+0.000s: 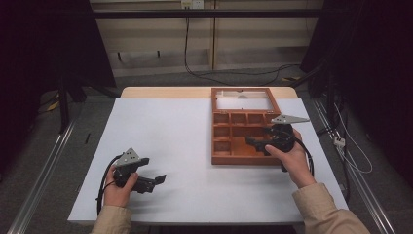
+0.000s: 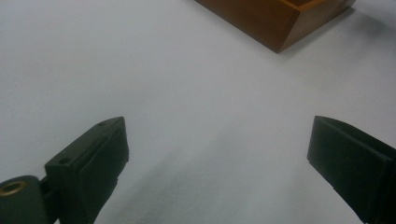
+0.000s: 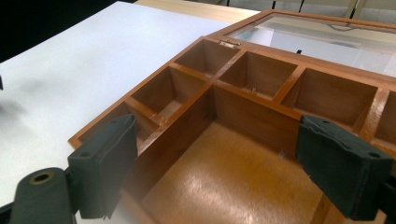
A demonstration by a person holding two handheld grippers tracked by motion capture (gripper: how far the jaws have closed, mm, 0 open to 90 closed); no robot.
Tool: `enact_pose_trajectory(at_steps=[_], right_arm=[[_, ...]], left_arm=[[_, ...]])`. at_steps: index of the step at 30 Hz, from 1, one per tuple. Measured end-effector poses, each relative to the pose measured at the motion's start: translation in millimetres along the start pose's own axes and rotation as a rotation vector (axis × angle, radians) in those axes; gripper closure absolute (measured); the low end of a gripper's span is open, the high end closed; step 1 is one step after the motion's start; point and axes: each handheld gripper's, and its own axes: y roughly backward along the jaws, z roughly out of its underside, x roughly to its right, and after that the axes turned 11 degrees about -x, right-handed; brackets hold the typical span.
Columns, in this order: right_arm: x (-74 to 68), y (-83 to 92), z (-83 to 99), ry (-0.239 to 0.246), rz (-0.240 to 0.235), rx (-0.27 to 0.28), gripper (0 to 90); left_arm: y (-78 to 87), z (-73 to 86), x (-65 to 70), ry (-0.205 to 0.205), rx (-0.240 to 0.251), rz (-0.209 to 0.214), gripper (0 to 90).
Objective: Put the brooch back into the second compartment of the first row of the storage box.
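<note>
Holding a gripper in each hand, I had both over the white sheet [image 1: 185,146] that covered the table. My left gripper [image 1: 157,181] sat low at about eight o'clock on the sheet, pointing toward three o'clock, its jaws spread wide with nothing between them. Through the left gripper view, my left gripper [image 2: 219,154] looked over bare white surface, and a corner of the wooden box [image 2: 280,21] showed at one o'clock, well apart from the jaw tips.

My right gripper [image 1: 254,142] hovered over the wooden box [image 1: 220,146], which lay at about three o'clock on the sheet, its lid [image 1: 243,99] folded open and lying flat toward twelve o'clock. My right hand [image 1: 292,158] was at the box's right edge, the jaws reaching toward nine o'clock above the large compartment. In the right gripper view, my right gripper [image 3: 217,165] had its jaws spread wide and gripping nothing, and the large compartment [image 3: 233,182] lay bare below them. Smaller compartments [image 3: 259,72] ran along the far and left sides of the box, and I saw nothing inside them. The lid's clear pane [image 3: 327,35] lay at twelve o'clock, beyond the hinge [image 3: 229,43].
</note>
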Motion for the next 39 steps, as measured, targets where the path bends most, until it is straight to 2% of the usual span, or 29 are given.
enact_pose_trajectory(at_steps=[6, 13, 17, 39], right_arm=[[-3.2, 7.9, 15.5, 0.018, 0.018, -0.002, 12.1], [-5.3, 16.0, 30.4, 0.021, 0.015, 0.004, 12.0], [-6.1, 20.8, 38.1, 0.036, 0.033, -0.001, 12.0], [-6.9, 40.6, 80.5, 0.032, 0.036, 0.010, 11.8]], left_arm=[[0.0, -0.2, -0.3, 0.002, -0.002, -0.002, 5.2], [-0.8, -0.4, 0.2, 0.005, -0.001, 0.002, 5.2], [0.1, -0.2, -0.1, 0.002, -0.001, 0.000, 5.2], [0.3, 0.0, -1.0, 0.009, 0.000, -0.003, 5.1]])
